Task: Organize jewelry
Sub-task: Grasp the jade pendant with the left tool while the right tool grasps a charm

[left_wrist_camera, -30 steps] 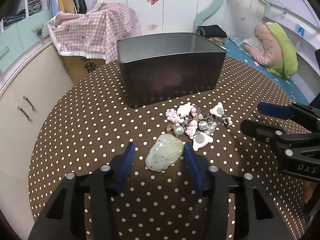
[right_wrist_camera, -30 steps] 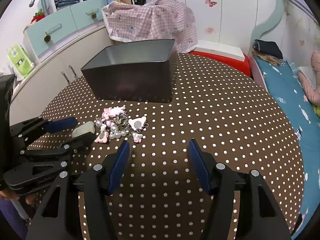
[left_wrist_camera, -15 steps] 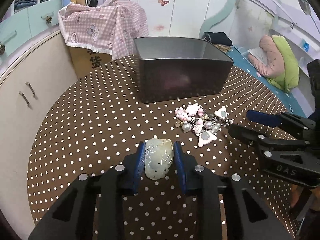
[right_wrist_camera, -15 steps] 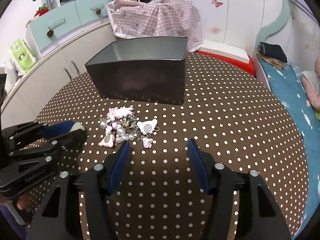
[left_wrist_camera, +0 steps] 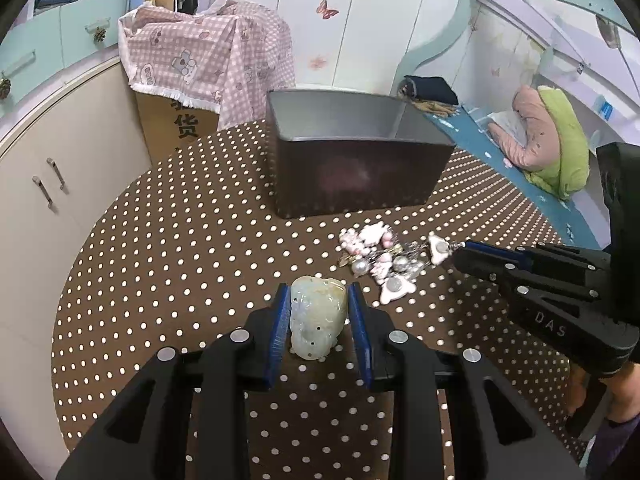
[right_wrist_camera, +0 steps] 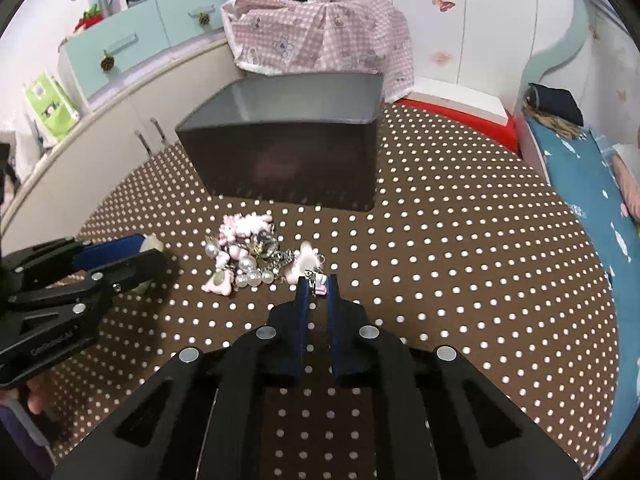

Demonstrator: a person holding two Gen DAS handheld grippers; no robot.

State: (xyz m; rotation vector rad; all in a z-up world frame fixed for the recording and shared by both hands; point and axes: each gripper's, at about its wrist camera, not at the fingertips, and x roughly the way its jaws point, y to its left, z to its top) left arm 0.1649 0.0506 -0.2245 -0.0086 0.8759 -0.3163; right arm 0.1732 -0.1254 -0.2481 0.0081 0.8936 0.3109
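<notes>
Left tongs (left_wrist_camera: 319, 322): blue pads pressed onto both flanks of the pale green jade pendant (left_wrist_camera: 318, 322). A second ago those pads stood wide on either side of the stone as it lay flat; half a second ago they had drawn in against it. Now the pendant sits upright between them and looks lifted off the cloth, though I cannot tell this for certain. It hangs over the near part of the tabletop (left_wrist_camera: 180, 248), short of the charm cluster.

Right tongs (right_wrist_camera: 318, 286): a second ago spread wide and well back from the pile. Now nearly pressed together at the near-right fringe of the pink and pearl charm cluster (right_wrist_camera: 248, 256), pinching a small pink charm with a metal clasp (right_wrist_camera: 320, 286). From the left view the tips sit right at the cluster's right side. The rest of the cluster is on the cloth, towards the middle of the tabletop.

Dark grey bin (left_wrist_camera: 352, 160) stands open at the far side of the tabletop, beyond the cluster. Its floor is not visible, so contents unknown.

Reading: both grasps look made, so the picking step seems done for two pieces. Next would likely be carrying them over the bin's near wall. Risk: the charm appears chained to its neighbours and may drag the whole cluster.
</notes>
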